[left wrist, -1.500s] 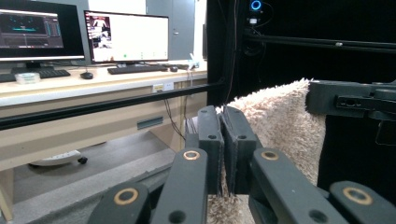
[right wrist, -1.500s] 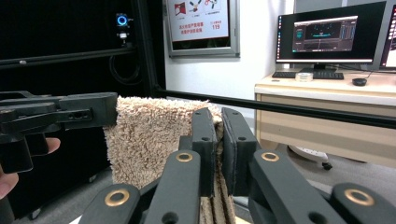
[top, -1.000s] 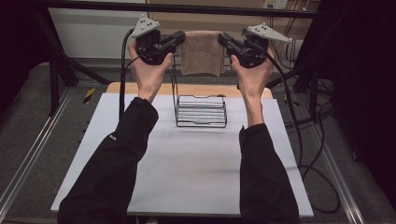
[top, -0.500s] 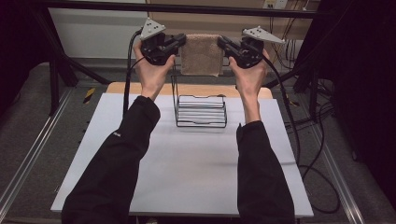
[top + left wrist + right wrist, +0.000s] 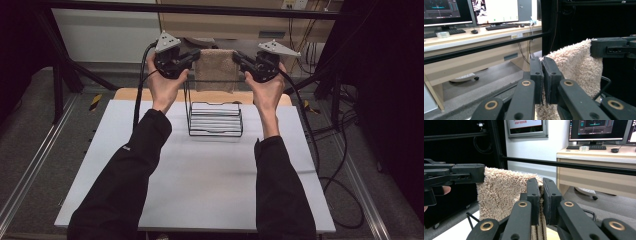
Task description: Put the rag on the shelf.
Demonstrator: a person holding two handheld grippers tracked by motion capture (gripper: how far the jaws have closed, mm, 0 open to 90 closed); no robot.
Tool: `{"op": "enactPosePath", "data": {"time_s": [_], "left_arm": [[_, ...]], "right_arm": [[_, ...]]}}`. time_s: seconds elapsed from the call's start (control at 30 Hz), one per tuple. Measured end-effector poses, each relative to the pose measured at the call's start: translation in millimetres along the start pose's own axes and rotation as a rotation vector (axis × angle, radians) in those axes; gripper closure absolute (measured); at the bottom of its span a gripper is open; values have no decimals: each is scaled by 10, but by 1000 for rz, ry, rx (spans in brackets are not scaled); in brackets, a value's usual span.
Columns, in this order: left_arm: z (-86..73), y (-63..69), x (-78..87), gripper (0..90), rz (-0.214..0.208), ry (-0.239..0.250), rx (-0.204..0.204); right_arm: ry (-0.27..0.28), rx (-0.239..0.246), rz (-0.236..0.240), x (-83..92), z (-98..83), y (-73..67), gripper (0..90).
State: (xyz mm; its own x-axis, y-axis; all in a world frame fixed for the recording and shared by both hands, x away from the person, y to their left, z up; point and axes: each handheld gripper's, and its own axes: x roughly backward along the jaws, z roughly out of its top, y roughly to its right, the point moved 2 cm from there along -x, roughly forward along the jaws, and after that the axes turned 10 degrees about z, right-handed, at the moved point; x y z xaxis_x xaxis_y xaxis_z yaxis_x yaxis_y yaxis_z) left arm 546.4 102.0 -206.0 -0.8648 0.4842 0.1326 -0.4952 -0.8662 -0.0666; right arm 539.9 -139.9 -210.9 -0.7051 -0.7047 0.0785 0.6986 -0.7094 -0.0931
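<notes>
- My left tool (image 5: 192, 56) is pinching the left top corner of the towel (image 5: 216, 69); in the left gripper view its jaws are pressed together on the pile of the towel (image 5: 576, 67).
- My right tool (image 5: 239, 56) is clamped on the right top corner in the same way, the cloth caught between its jaws in the right gripper view (image 5: 504, 192).
- The towel hangs stretched between the two tools, its long top edge running left to right, level, above the far edge of the worktop (image 5: 200, 185).
- The wire rack (image 5: 216, 119) stands just below it, near the middle of the far edge. Its upright rail seems to lie parallel to the towel's top edge, which is what draping the towel over it depends on; I judge the cloth has to come straight down.
- Both hands look equally near the rack, one on each side.
- The towel is beige, thick and looped, soft and limp; the rack is thin black wire, rigid, with a slatted base; the worktop is flat white.
</notes>
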Motion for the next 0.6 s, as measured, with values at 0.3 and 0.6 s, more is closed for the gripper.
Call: {"op": "enactPosePath", "data": {"time_s": [0.3,0.6], "left_arm": [[-110,19,51,859,-30,-32,2],[-186,42,89,858,-52,-68,2]], "right_arm": [[-34,-5,7,32,-104,-28,844],[-53,-8,12,60,-185,-43,843]]}}
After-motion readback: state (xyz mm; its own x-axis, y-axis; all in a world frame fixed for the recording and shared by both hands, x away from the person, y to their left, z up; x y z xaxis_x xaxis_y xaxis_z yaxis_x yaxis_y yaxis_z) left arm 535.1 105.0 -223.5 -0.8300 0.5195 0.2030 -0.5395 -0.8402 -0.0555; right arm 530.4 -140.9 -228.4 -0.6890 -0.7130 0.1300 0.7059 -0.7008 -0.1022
